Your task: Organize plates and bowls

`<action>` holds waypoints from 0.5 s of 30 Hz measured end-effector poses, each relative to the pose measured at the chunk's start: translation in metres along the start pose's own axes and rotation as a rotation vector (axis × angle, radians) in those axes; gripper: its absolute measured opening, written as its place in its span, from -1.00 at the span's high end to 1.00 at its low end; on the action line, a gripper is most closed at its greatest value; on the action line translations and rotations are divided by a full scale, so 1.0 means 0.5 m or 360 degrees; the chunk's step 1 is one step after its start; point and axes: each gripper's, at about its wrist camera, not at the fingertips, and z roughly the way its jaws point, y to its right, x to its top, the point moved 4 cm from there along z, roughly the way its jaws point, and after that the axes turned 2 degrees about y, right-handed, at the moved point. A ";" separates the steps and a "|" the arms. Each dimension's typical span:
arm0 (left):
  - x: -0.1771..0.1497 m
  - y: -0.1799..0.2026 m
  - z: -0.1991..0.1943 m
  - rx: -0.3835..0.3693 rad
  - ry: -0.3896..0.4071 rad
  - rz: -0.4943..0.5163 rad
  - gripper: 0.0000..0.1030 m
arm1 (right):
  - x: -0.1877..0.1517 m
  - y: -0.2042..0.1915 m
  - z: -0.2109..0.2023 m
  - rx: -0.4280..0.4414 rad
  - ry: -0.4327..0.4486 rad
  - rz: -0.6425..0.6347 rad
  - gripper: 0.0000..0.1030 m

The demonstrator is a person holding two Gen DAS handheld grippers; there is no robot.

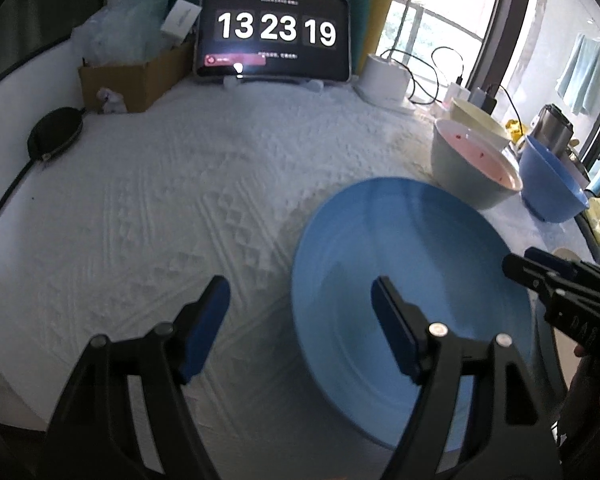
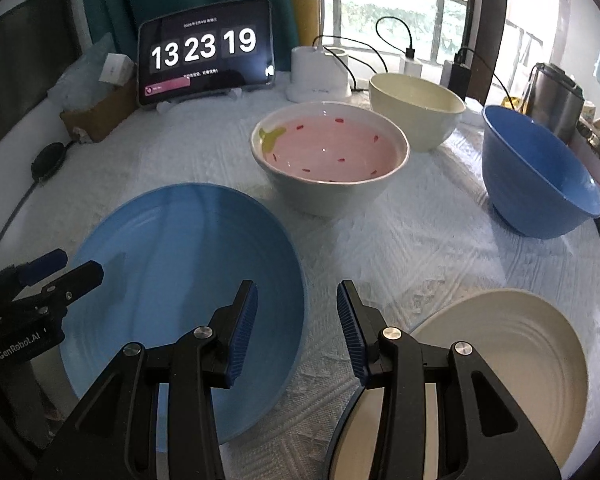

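A light blue plate [image 1: 412, 280] [image 2: 180, 280] lies on the white textured cloth [image 1: 180, 200]. My left gripper [image 1: 300, 304] hangs open over the plate's left rim, one finger above the plate and one above the cloth. It shows in the right wrist view as the left gripper [image 2: 78, 265]. My right gripper [image 2: 296, 300] stands open over the plate's right rim, with nothing pressed between its pads. It appears in the left wrist view as the right gripper [image 1: 520, 260]. A cream plate [image 2: 520, 360] lies at the near right. Behind stand a pink-lined bowl [image 2: 328, 152], a cream bowl [image 2: 416, 108] and a blue bowl [image 2: 536, 176].
A tablet [image 1: 274, 28] showing a clock leans at the back. A cardboard box [image 1: 120, 80] and a black pouch [image 1: 54, 132] sit at the back left. A white device [image 2: 320, 72] with cables and a metal kettle [image 2: 556, 96] stand by the window.
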 end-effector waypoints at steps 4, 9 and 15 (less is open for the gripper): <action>-0.005 0.002 0.007 0.0002 -0.0019 0.0008 -0.45 | -0.004 -0.002 0.015 0.0005 -0.0057 0.0014 0.14; -0.012 0.005 0.014 0.0015 -0.0023 0.0039 -0.45 | -0.017 -0.015 0.037 0.0045 -0.0137 0.0017 0.11; -0.016 0.010 0.014 0.0019 -0.0002 0.0078 -0.43 | -0.022 -0.031 0.049 0.0079 -0.0151 0.0029 0.04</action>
